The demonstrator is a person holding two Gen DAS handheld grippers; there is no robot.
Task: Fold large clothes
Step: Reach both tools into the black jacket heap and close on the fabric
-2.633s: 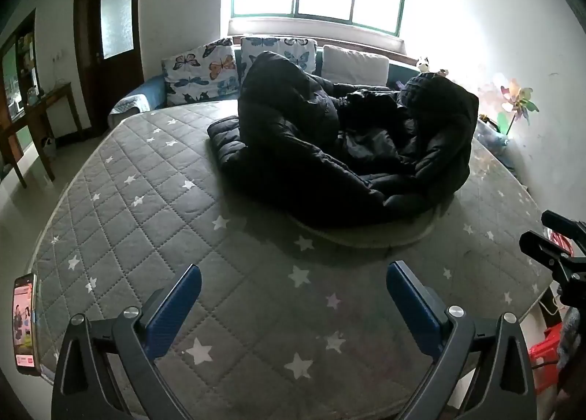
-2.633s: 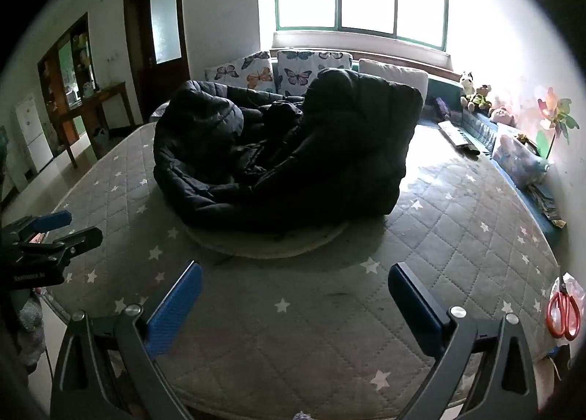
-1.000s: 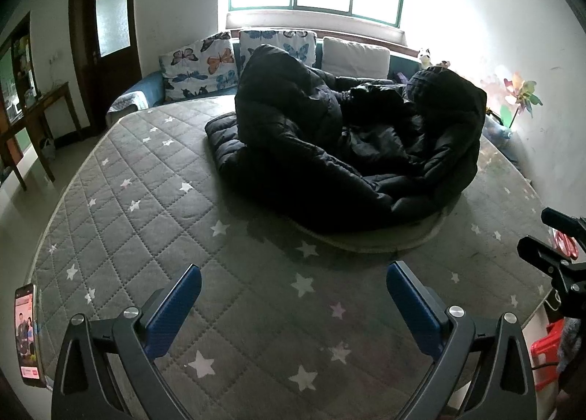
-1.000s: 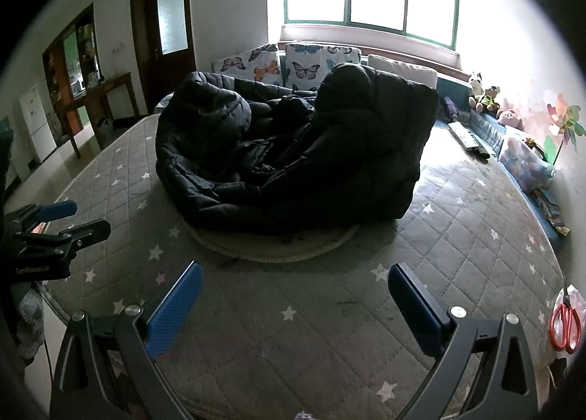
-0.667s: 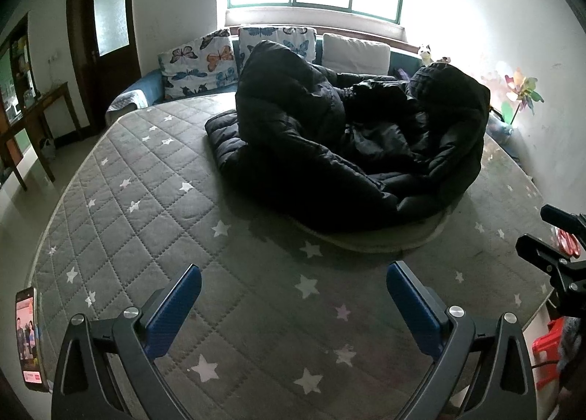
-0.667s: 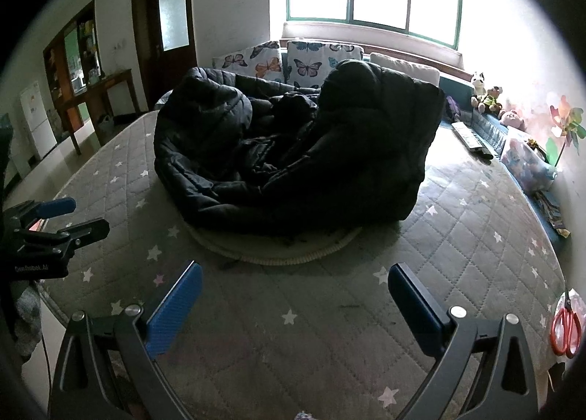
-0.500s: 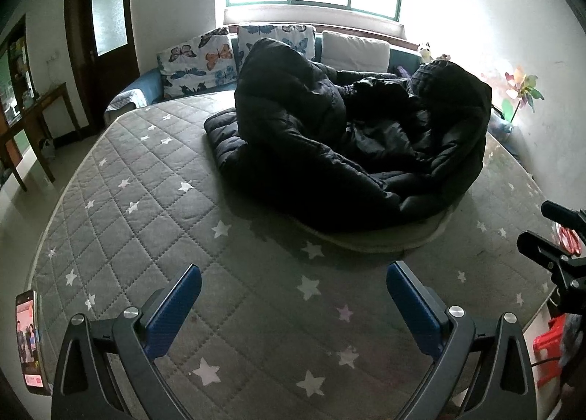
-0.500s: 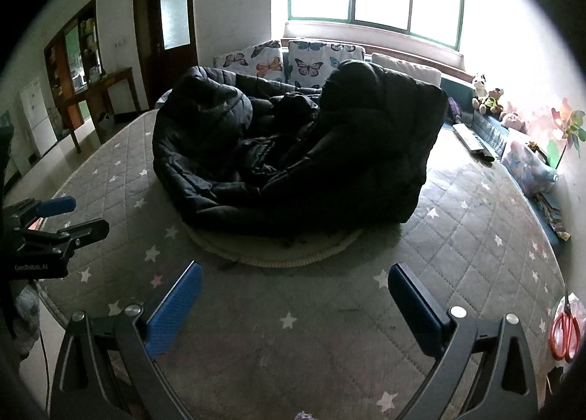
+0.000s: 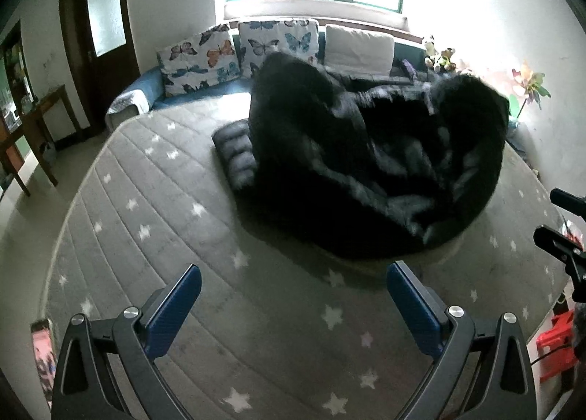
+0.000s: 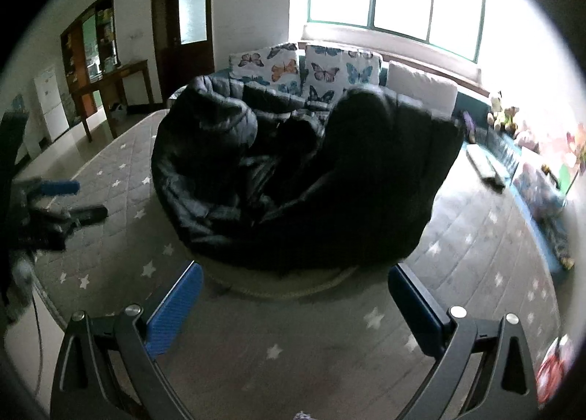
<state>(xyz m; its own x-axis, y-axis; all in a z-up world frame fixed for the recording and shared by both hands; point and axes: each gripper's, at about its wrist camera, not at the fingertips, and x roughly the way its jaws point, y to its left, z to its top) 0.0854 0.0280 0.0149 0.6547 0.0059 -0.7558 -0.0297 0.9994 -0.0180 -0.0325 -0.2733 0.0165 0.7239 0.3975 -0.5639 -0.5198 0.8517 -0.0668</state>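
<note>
Both grippers have moved in over the near edge of the bed (image 9: pixel 154 222) toward the heaped black coat (image 10: pixel 304 181) at its middle, left gripper (image 9: pixel 293 304) and right gripper (image 10: pixel 295 306) fingers apart and empty, so folding hasn't begun.

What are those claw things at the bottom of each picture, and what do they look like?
They are two hand-held grippers. The left gripper and right gripper look alike: each has two flat blue fingers on black angular arms with triangular cut-outs, joined by round silver bolts. No hand or sleeve shows. The left gripper also appears side-on in the right view, with blue tips on black metal.
</note>
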